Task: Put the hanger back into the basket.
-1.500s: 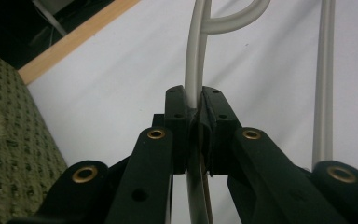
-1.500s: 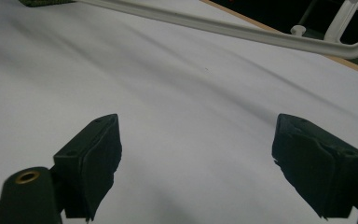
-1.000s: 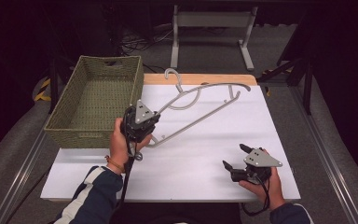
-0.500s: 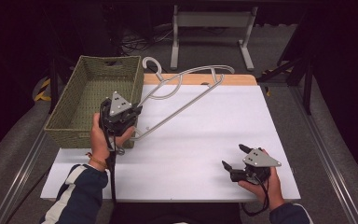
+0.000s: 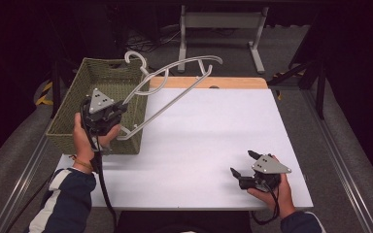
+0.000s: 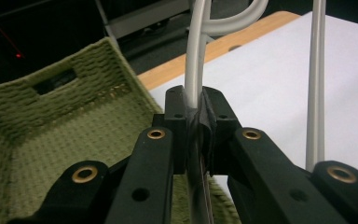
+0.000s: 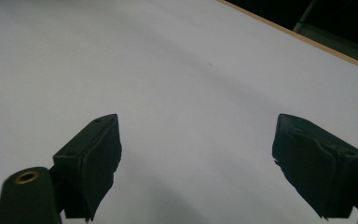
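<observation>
The right gripper (image 5: 246, 171) rests low on the table (image 5: 213, 126) with its jaws spread wide and nothing but bare white surface between them, as the right gripper view confirms. Farther off, the left gripper (image 5: 119, 108) has its jaws clamped tight on one thin arm of the hanger (image 5: 172, 92); in the left gripper view the pale rod runs straight up out of the pinch, with the hanger's other bar just beside the right jaw. The hanger is lifted off the table, slanting up and away from the jaws, its hook (image 5: 137, 59) over the basket's (image 5: 68, 124) far corner. It looks light, stiff and smooth, probably plastic or coated metal, so held near one end it may pivot or slip in the pads. A grip nearer the neck below the hook would likely balance better. The basket lies beneath and beyond the left jaws.
</observation>
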The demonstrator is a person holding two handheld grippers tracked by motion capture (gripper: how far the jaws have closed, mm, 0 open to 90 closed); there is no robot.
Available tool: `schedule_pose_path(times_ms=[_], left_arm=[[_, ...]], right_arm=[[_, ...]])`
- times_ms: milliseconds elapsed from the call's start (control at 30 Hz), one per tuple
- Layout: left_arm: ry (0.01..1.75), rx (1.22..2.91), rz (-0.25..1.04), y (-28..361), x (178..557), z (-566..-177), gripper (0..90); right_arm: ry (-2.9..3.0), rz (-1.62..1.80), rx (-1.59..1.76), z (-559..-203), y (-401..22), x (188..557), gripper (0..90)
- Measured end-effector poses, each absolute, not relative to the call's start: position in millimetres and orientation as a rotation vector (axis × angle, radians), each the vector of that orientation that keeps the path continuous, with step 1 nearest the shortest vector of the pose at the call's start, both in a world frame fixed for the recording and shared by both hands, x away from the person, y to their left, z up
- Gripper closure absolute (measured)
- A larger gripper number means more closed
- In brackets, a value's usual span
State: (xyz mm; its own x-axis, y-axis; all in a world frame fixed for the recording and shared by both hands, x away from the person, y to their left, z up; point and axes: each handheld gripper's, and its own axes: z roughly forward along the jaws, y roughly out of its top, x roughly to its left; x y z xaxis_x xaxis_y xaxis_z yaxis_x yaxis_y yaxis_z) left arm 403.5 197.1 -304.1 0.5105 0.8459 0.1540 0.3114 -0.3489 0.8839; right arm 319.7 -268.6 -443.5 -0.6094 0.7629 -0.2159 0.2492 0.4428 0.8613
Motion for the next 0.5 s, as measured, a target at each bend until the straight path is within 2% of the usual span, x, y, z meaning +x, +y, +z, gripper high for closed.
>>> schedule_pose_path(times_ms=[500], left_arm=[[0.990, 1.884, 0.861, 226, 417, -296, 82.2]], right_arm=[[2.107, 1.106, 0.844, -445, -267, 321, 16.1]])
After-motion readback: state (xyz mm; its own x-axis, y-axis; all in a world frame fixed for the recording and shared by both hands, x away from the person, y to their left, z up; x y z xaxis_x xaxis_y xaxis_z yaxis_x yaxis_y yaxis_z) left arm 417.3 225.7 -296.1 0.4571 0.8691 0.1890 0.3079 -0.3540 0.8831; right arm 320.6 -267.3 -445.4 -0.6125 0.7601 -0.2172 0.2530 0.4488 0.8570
